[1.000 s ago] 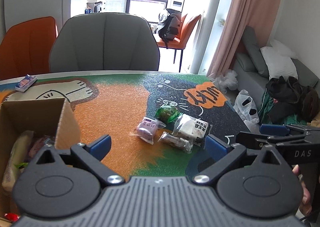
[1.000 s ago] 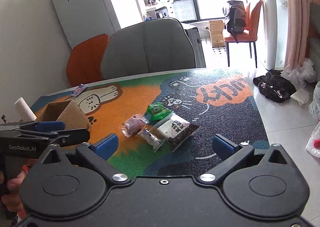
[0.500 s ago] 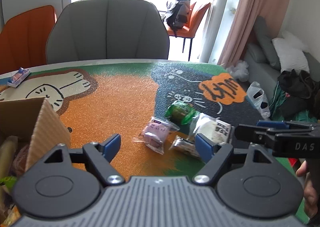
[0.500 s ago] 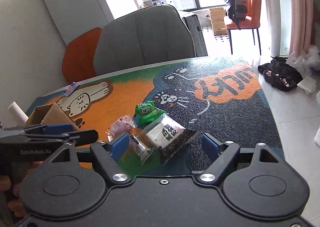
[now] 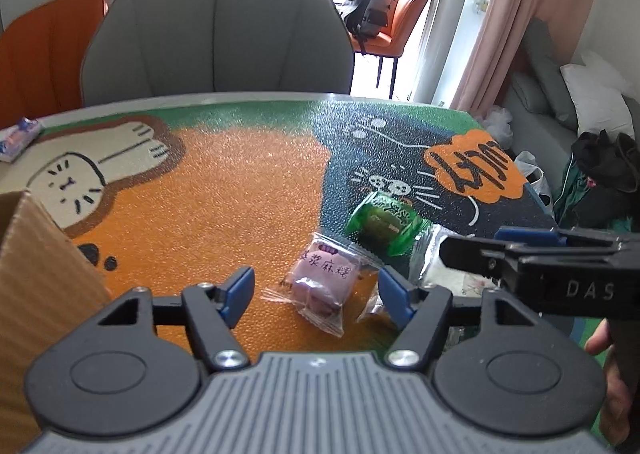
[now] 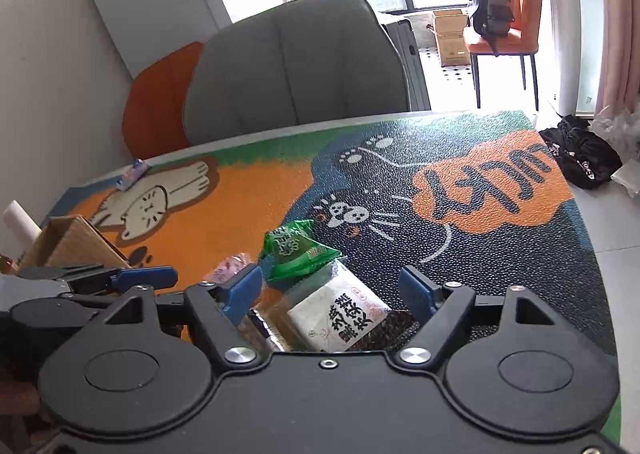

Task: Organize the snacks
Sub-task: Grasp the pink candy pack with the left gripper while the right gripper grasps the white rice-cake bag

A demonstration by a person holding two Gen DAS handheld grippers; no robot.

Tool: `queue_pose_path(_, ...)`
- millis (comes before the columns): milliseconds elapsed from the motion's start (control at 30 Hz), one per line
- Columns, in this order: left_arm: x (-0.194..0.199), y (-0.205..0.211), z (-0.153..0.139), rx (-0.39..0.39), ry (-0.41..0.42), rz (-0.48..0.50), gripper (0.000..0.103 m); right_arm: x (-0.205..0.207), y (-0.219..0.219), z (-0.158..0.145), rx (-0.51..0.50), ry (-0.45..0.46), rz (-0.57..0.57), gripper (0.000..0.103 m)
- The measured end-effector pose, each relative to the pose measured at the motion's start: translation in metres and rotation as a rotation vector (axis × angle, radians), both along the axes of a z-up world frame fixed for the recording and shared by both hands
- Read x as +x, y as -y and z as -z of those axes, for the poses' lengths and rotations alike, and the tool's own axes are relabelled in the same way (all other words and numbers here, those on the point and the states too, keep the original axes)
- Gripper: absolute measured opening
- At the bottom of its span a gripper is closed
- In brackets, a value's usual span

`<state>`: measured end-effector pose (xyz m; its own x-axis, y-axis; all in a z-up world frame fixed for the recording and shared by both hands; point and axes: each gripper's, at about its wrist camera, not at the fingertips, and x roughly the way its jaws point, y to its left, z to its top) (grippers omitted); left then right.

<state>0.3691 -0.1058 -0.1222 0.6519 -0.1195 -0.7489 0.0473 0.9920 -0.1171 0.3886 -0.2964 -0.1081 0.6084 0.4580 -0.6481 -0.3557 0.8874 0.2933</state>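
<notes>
1. The bench (image 5: 240,182), under a cartoon cat mat, carries a small cluster of snacks towards its right side.
2. A cardboard box (image 5: 36,274) stands at the left, well apart from the cluster.
3. The left tool (image 5: 316,290) is released, empty, with the purple snack (image 5: 322,280) lying straight ahead between its fingers, long axis running diagonally away to the right.
4. The right tool (image 6: 340,292) is likewise released, straddling the white-and-black packet (image 6: 340,318).
5. The green snack (image 6: 298,252) touches that packet's far end; a clear packet (image 5: 374,304) sits just beside the purple one.
6. Judgement: each tool is nearest its own target.
</notes>
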Motion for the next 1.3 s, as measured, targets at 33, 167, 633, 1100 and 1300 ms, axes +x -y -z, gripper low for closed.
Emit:
queue_pose_path(33,0.001,0.000,0.001,-0.001,0.001,0.001,0.068,0.001,0.001,0.004,0.000,-0.013,0.001,0.072)
queue_pose_path(167,0.007,0.003,0.005,0.013,0.014,0.008,0.068,0.002,0.003,0.015,-0.035,-0.057,0.006,0.064)
queue_pose_path(633,0.007,0.004,0.015,0.029,0.010,0.018,0.034,-0.020,0.007,0.012,-0.083,-0.071,0.032,0.050)
queue_pose_path(1100,-0.026,-0.013,0.009,0.008,-0.011,-0.005,0.033,-0.032,-0.033,0.018,-0.312,0.002,0.033,0.048)
queue_pose_path(1300,-0.043,-0.017,-0.003,-0.005,0.009,-0.006,0.033,-0.050,-0.029,0.007,-0.280,0.013,0.032,0.046)
